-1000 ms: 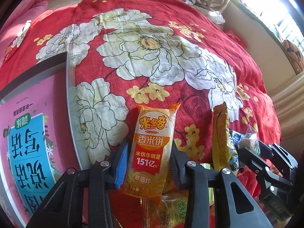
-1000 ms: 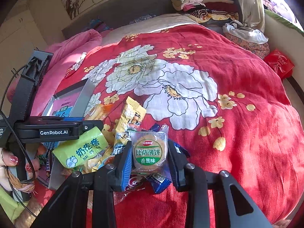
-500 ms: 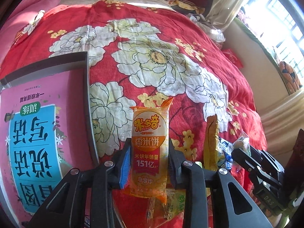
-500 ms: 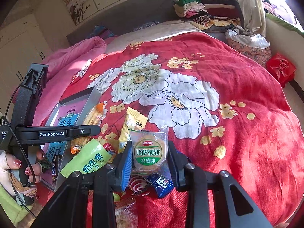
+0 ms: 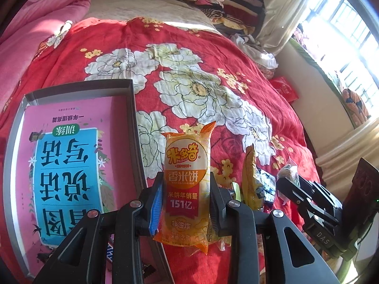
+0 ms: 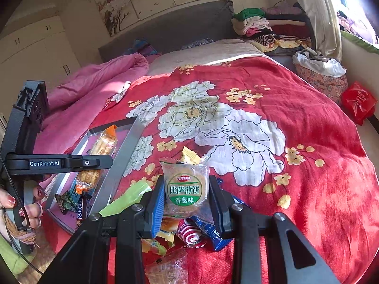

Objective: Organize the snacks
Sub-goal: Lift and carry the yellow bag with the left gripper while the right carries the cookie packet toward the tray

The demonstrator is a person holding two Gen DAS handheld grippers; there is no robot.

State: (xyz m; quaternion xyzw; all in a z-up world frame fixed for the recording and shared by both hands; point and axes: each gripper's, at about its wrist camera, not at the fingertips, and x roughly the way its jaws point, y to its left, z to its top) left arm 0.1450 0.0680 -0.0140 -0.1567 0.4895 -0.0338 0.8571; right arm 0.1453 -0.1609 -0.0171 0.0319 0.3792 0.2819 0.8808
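Lifted higher over the bed and swung nearer the box since a second ago, both sets of tongs, each with its catch. Farthest left, lying on the red flowered bedspread (image 5: pixel 189 47): the shallow grey box (image 5: pixel 131 108), floor lined with a pink printed sheet. Pinched upright in the left tongs (image 5: pixel 186 203), closed on its lower half: a long orange rice-cracker packet (image 5: pixel 187 177), long axis running along the fingers, top end pointing away across the bed. Box just left of that packet and close by, so probably a short sideways carry and a lowering to lay it flat inside; left hand (image 6: pixel 21 203) plainly the nearer of the two. Further right, gripped tight in the right tongs (image 6: pixel 187 201): a clear round biscuit packet (image 6: pixel 186 187), held face-on above the loose snack pile (image 6: pixel 180 232) of sweets and wrappers. Box well off to the left from there, with the left tool in between.

Seen only from the right wrist: a chocolate bar (image 6: pixel 80 209) and other wrappers already in the near end of the box, and a hand on the left tool's handle. Seen only from the left wrist: the printed sheet covering the box floor, much of it bare, and the right tongs side-on at far right.
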